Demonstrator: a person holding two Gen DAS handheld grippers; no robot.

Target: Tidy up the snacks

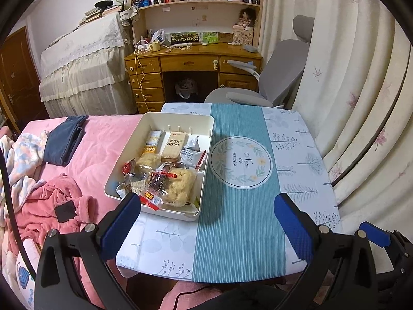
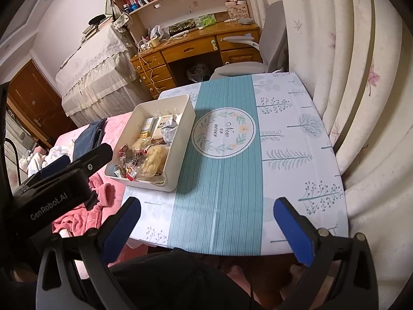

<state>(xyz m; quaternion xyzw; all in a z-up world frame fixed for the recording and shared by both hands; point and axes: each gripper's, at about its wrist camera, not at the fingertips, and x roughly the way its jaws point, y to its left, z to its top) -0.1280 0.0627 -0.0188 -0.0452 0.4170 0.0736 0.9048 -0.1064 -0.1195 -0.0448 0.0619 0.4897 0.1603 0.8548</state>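
The white snack bin (image 1: 204,152) sits on the bench (image 1: 296,155) at its left edge, beside the pink bed (image 1: 103,139), its right wall just left of the round "Now or never" emblem (image 1: 241,161) on the teal cloth stripe. Everything right of and nearer than the emblem is bare cloth, out to the curtain-side edge. Inside the bin, two upright biscuit packs (image 1: 173,143) with Chinese print stand at the far end; rice crackers (image 1: 179,186) and small red-and-clear wrapped sweets (image 1: 151,199) pile at the near end. The left gripper (image 1: 206,222) hovers over the bench's near edge, blue pads wide apart, holding nothing. The right gripper (image 2: 206,230) hangs likewise apart and empty near the emblem's near side; beside it the left unit's housing reads "GenRobot.AI" (image 2: 49,206).
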